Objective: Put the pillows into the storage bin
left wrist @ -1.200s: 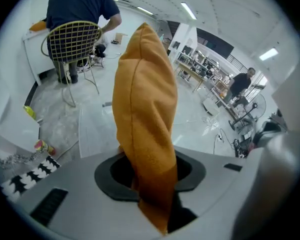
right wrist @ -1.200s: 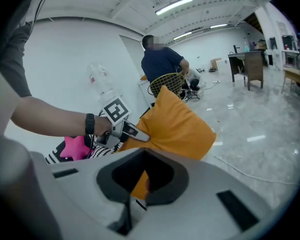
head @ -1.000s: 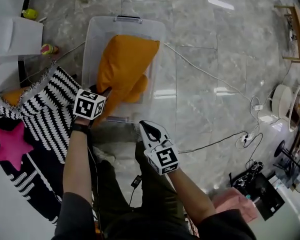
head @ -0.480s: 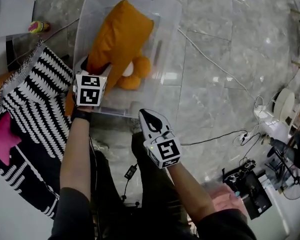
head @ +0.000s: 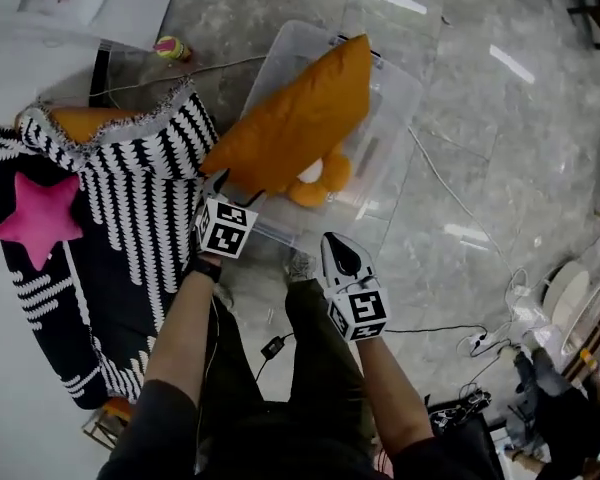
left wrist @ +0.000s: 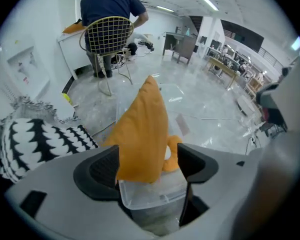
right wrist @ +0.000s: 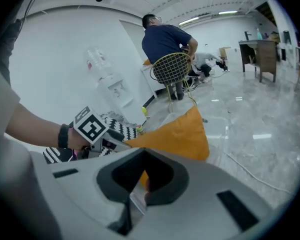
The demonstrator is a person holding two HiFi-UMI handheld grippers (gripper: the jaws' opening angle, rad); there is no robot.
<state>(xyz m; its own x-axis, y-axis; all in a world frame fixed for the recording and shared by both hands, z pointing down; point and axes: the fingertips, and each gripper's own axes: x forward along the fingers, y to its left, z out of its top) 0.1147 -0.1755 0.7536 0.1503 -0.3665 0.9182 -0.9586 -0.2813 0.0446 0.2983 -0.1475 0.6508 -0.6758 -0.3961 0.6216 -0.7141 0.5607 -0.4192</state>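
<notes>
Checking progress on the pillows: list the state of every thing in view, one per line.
bin: open, holds the orange pillow.
orange pillow: in the bin, propped up, sticking above the rim.
striped pillow: outside the bin.
star pillow: outside the bin.
left gripper: open, jaws just been opening, orange pillow's end between them, unpinched.
right gripper: shut, empty.

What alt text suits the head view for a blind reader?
An orange pillow leans in a clear storage bin. The left gripper has just been opening its jaws, the pillow's corner loose between them; the right gripper, shut, hovers beside. A striped pillow lies beside the bin.
</notes>
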